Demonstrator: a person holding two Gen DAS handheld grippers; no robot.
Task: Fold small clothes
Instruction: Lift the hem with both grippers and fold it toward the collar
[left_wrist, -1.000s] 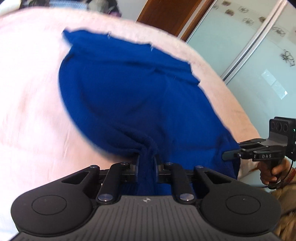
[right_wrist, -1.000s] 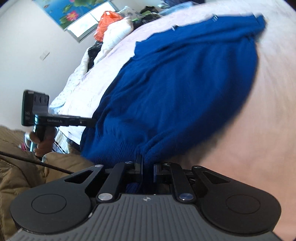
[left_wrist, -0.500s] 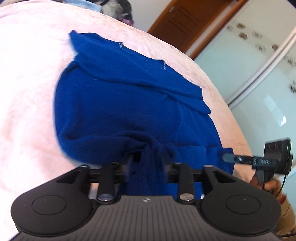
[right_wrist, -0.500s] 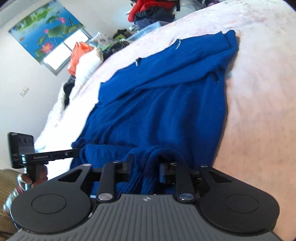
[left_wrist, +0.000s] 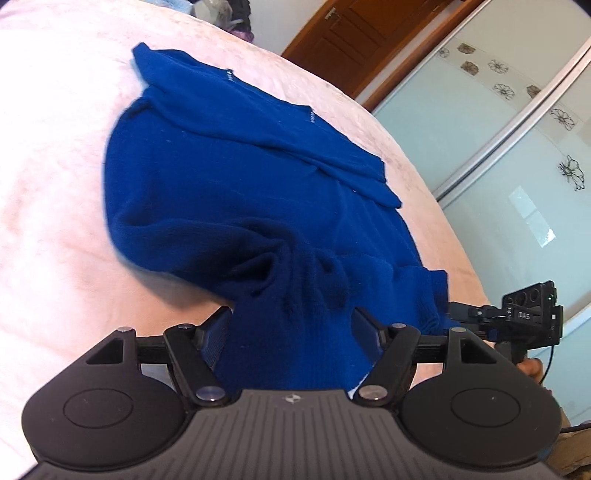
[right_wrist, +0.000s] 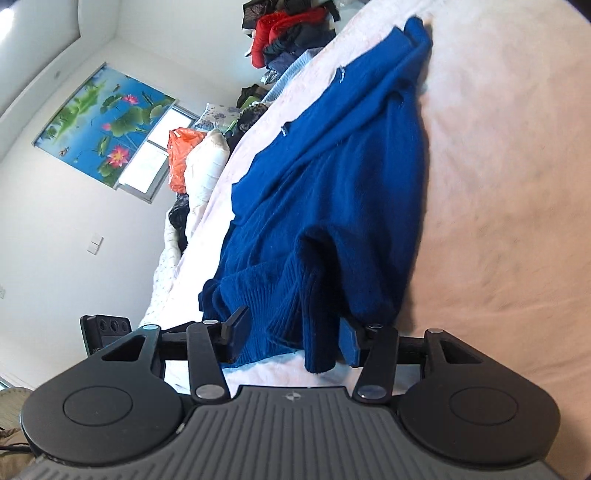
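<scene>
A blue knitted sweater (left_wrist: 236, 177) lies on a pale pink bed (left_wrist: 48, 184), with its sleeves folded across the far end. Its ribbed hem is bunched at the near edge. My left gripper (left_wrist: 291, 328) is open, and the hem's cloth lies loose between its spread fingers. My right gripper (right_wrist: 291, 336) is open too, with the hem's other corner (right_wrist: 295, 295) draped between its fingers. The sweater (right_wrist: 332, 177) stretches away from it. Each gripper shows in the other's view: the right gripper (left_wrist: 524, 321), and the left gripper (right_wrist: 107, 328).
A pile of clothes (right_wrist: 291, 33) and pillows (right_wrist: 207, 162) lies along the bed's far side. A glass sliding wardrobe door (left_wrist: 517, 129) and a wooden door (left_wrist: 369, 40) stand beyond the bed. A lotus picture (right_wrist: 99, 122) hangs on the wall.
Both grippers have opened and let go of the sweater's hem. The lifted hem has dropped onto the bed, and the sweater now lies flatter.
</scene>
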